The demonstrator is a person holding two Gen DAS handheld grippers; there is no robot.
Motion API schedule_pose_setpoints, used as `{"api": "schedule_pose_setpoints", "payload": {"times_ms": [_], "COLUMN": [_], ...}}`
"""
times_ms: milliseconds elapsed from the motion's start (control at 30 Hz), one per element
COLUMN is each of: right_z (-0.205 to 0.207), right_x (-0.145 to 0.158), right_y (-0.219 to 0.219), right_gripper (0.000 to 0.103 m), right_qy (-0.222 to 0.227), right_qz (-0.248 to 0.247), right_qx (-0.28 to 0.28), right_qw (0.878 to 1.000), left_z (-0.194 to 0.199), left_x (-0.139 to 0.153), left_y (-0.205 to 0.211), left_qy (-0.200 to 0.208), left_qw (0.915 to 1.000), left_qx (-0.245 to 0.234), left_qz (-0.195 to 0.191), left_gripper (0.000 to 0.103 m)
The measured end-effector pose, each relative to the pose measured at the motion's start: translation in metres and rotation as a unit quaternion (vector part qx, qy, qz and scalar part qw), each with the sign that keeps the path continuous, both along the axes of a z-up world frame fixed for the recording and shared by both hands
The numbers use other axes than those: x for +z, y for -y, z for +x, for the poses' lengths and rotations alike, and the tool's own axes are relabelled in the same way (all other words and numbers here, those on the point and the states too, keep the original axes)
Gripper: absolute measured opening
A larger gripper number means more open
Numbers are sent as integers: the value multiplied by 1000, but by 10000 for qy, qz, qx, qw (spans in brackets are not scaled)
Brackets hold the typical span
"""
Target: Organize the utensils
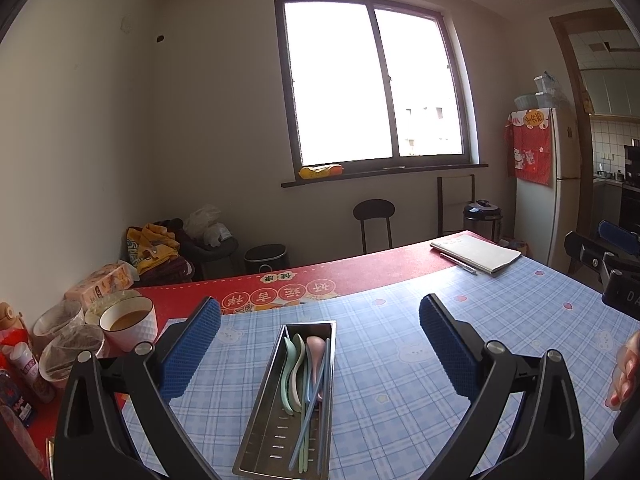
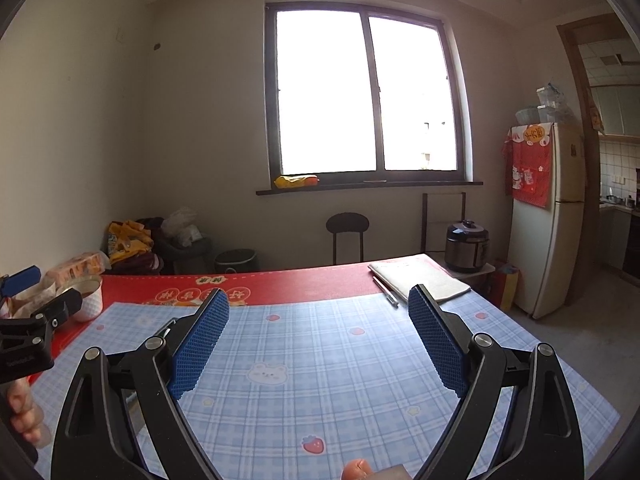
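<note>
Utensils (image 1: 306,376) lie inside a long steel tray (image 1: 264,436) on the blue checked tablecloth (image 1: 400,380): pale green and pink spoons with blue and green chopsticks, handles toward the camera. The tray sits between the spread fingers of the left gripper (image 1: 320,344), which is released and grasps nothing. The right gripper (image 2: 319,332) is likewise wide apart and empty above bare cloth. A white bowl (image 1: 130,322) of brown liquid stands left of the tray, beside clear plastic cups (image 1: 68,340). A notebook (image 1: 476,254) with a pen (image 1: 458,263) beside it rests at the far right edge, on the red mat (image 1: 360,272).
</note>
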State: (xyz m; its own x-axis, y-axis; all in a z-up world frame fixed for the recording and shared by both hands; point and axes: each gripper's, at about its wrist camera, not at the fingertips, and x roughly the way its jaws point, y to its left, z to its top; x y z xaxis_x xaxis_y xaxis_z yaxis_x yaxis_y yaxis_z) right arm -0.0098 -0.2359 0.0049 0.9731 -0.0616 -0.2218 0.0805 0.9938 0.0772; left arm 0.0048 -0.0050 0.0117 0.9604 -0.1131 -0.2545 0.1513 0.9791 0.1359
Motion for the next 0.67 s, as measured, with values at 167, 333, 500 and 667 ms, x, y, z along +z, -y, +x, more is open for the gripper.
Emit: {"api": "schedule_pose_setpoints", "payload": {"times_ms": [167,333,500,667], "right_z": [0,1,1,1], "right_x": [0,1,1,1], "right_y": [1,2,2,2], "right_gripper": [88,88,88,88], "right_qy": [0,-5,-2,-5], "right_qz": [2,-23,-27,-31], "right_qx": [-26,-58,-76,-96], "right_qw": [10000,10000,10000,9999], "left_z": [3,2,3,2], "left_x": [0,0,-2,-2], "left_y": [0,0,1,-1], "left_qy": [-24,-1,12,12], "left_qw": [10000,10000,10000,10000], "left_qx": [-9,-36,-22,-17], "left_qz": [-25,-16,41,23], "left_gripper": [97,97,97,97]}}
